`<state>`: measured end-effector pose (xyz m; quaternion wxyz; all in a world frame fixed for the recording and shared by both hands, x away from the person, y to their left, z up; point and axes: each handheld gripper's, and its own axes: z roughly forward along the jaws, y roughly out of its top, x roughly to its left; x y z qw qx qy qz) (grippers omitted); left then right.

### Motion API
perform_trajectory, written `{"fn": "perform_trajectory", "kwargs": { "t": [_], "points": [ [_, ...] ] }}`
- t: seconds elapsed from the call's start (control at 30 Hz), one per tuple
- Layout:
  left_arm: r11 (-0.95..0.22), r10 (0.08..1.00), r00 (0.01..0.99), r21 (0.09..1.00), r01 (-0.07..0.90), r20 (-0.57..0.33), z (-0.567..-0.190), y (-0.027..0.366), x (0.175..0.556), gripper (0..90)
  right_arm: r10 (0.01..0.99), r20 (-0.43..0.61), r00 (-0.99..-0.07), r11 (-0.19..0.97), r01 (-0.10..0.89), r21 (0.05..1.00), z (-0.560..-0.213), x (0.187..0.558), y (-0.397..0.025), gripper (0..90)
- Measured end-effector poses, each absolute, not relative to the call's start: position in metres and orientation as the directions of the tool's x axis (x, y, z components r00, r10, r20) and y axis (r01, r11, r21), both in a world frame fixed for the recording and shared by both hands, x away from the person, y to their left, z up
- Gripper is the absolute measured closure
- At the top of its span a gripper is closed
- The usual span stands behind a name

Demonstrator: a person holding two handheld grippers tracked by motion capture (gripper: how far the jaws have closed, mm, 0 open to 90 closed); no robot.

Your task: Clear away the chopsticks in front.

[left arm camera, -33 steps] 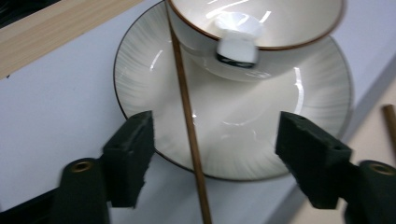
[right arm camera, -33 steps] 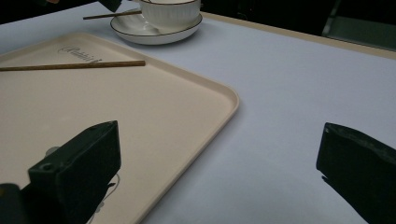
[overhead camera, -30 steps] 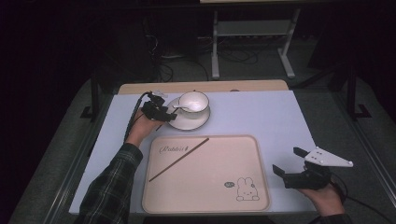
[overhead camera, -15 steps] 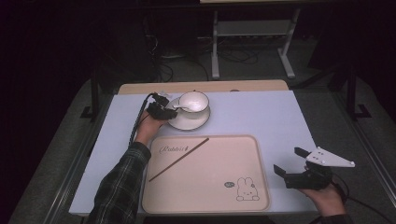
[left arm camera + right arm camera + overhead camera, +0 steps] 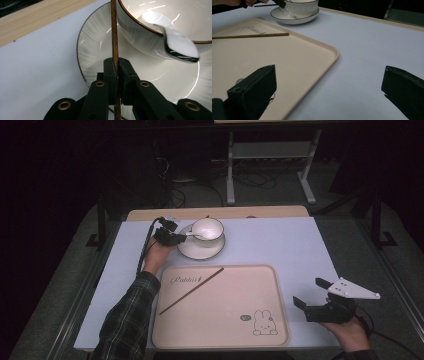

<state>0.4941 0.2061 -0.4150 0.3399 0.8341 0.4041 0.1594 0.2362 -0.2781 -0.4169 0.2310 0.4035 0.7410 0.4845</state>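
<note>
The chopstick (image 5: 114, 32) in my left gripper (image 5: 117, 65) is a thin brown wooden stick, pinched between the jaws, which are pressed together on it. In the left gripper view it runs straight up from the jaws, across the saucer (image 5: 97, 47) and past the left side of the cup (image 5: 160, 27). I cannot tell whether it touches the cup wall. In the right gripper view the stick (image 5: 265, 5) lies nearly level, just left of the cup (image 5: 302, 6).

The cup is white with a dark rim line and stands on the ribbed white saucer. A white spoon (image 5: 178, 46) rests over the cup's rim, its handle reaching out over the saucer.

In the high view, my left gripper (image 5: 170, 234) sits at the saucer's (image 5: 200, 251) left edge, at the far side of the pale blue surface (image 5: 280, 245).

A second chopstick (image 5: 192, 290) lies slantwise on the beige tray (image 5: 225, 340), nearer to me than the saucer. The tray carries a rabbit print (image 5: 264, 323) near its right front corner.

My right gripper (image 5: 315, 292) is just off the tray's right edge, well apart from the cup. Its jaws are spread wide and hold nothing.
</note>
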Motion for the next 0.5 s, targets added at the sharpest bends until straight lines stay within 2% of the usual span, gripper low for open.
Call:
{"fn": "perform_trajectory", "kwargs": {
  "t": [0.5],
  "points": [
    [-0.433,0.802,0.597,0.690,0.580,0.002,-0.387,0.242,0.470,85.0,0.823,0.045,-0.567,0.208,0.373,0.904,-0.416,0.235,-0.277,0.0]
  ]
}}
